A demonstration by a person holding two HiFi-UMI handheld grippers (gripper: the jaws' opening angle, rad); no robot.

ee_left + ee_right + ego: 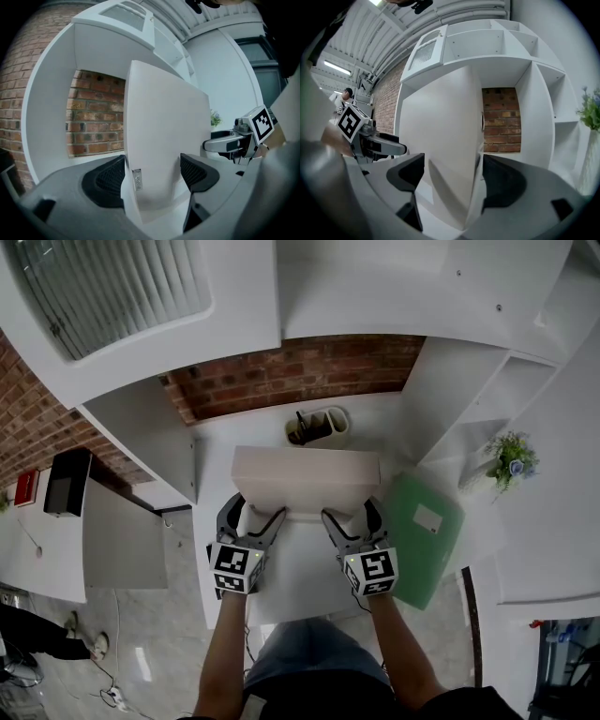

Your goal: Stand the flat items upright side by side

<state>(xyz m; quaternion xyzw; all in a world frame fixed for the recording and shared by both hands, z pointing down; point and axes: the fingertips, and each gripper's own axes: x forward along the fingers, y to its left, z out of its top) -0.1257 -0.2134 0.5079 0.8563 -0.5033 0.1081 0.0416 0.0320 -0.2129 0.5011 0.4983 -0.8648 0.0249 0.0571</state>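
A thick white binder (pixel 307 479) stands on edge across the white desk (pixel 300 582), its broad face towards me. My left gripper (pixel 253 521) holds its near left end and my right gripper (pixel 349 519) its near right end. In the left gripper view the binder (pixel 164 131) fills the gap between the dark pads (pixel 105 180), and the same shows in the right gripper view, where the binder (pixel 440 131) rises between the jaws. A green folder (pixel 427 531) lies flat on the desk to the right.
A pen holder (pixel 317 427) stands behind the binder, against the brick back wall (pixel 300 371). White shelf walls close in on both sides. A small potted plant (pixel 511 460) sits on the right shelf. A black box (pixel 67 481) rests on a surface at the far left.
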